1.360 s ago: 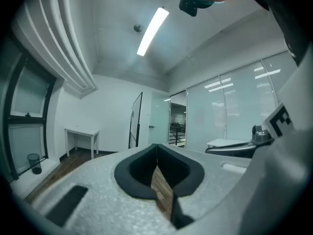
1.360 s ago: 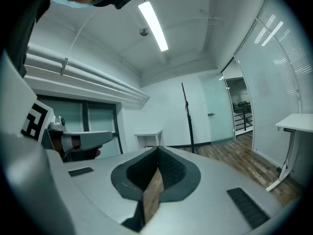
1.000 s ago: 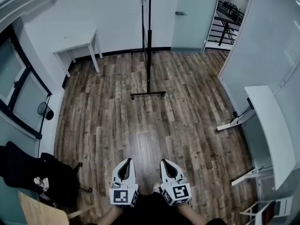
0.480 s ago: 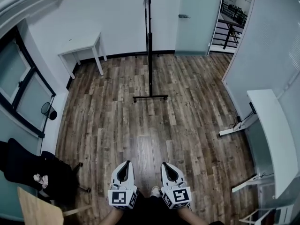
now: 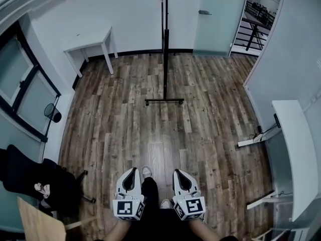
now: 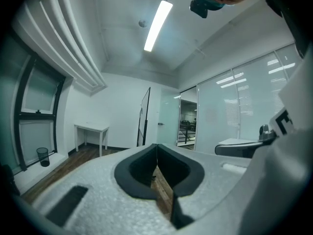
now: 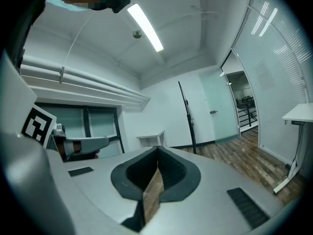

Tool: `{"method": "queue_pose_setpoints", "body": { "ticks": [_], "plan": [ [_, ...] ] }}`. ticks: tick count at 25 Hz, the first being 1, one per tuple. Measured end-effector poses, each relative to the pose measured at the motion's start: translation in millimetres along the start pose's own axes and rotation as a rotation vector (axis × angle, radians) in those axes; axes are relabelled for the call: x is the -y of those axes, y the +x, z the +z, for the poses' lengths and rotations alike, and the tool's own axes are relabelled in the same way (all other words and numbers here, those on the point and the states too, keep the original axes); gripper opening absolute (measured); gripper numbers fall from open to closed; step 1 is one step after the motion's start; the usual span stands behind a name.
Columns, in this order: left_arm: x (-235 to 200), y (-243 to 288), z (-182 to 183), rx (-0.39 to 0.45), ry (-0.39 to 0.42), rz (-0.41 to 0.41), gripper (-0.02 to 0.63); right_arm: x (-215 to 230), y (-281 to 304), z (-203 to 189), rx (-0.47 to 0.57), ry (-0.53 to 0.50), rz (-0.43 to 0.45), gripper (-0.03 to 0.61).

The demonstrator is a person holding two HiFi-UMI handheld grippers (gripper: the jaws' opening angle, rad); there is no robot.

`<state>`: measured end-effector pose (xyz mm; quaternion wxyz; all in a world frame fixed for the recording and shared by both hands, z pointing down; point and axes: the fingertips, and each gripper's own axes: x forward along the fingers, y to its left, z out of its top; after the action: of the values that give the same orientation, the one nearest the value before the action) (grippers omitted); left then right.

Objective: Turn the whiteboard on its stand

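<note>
The whiteboard (image 5: 165, 19) stands edge-on across the room on a black stand, whose foot bar (image 5: 164, 101) rests on the wood floor. It appears as a thin dark upright in the left gripper view (image 6: 145, 116) and the right gripper view (image 7: 187, 116). Both grippers are held low and close to the person's body, far from the board. The left gripper (image 5: 132, 171) has its jaws together with nothing between them (image 6: 156, 146). The right gripper (image 5: 179, 172) is likewise shut and empty (image 7: 157, 148). A shoe (image 5: 146, 172) shows between them.
A small white table (image 5: 90, 41) stands by the far wall, left of the stand. A long white desk (image 5: 296, 139) lines the right wall. A black chair (image 5: 30, 179) and a round bin (image 5: 50, 115) are at the left. A glass door (image 5: 218, 14) is behind.
The view has shifted a little, so the stand and the white table sit slightly to the right. A shoe has stepped forward between the grippers. Both grippers stay shut in place.
</note>
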<state>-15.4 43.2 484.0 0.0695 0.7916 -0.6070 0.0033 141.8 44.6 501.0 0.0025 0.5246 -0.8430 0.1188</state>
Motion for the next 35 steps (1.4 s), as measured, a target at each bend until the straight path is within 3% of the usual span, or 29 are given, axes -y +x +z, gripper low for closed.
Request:
{"method": "queue_pose_setpoints", "body": {
  "ticks": [5,15,20,27,35],
  "plan": [
    [-18.8,72.2,8.6,0.017,-0.019,-0.041,0.017,19.1,64.3,5.8,-0.013,-0.009,-0.019,0.011],
    [-114.7,211.1,35.5,0.010,-0.050,-0.119,0.017,34.1,231.7,33.9,-0.057,-0.044,-0.086,0.011],
    [-137.4,261.3,43.9,0.038,-0.053,-0.156,0.017,57.2,286.1,48.4,-0.040,-0.068,-0.128,0.011],
    [-173.6,310.7,44.6,0.017,-0.081,-0.155,0.017,68.4,359.7,53.7,-0.038,-0.054,-0.134,0.011],
    [-200.2,389.1,39.8,0.005,-0.065,-0.117,0.017,118.9,453.0,54.9,-0.017,-0.046,-0.126,0.012]
  ]
}}
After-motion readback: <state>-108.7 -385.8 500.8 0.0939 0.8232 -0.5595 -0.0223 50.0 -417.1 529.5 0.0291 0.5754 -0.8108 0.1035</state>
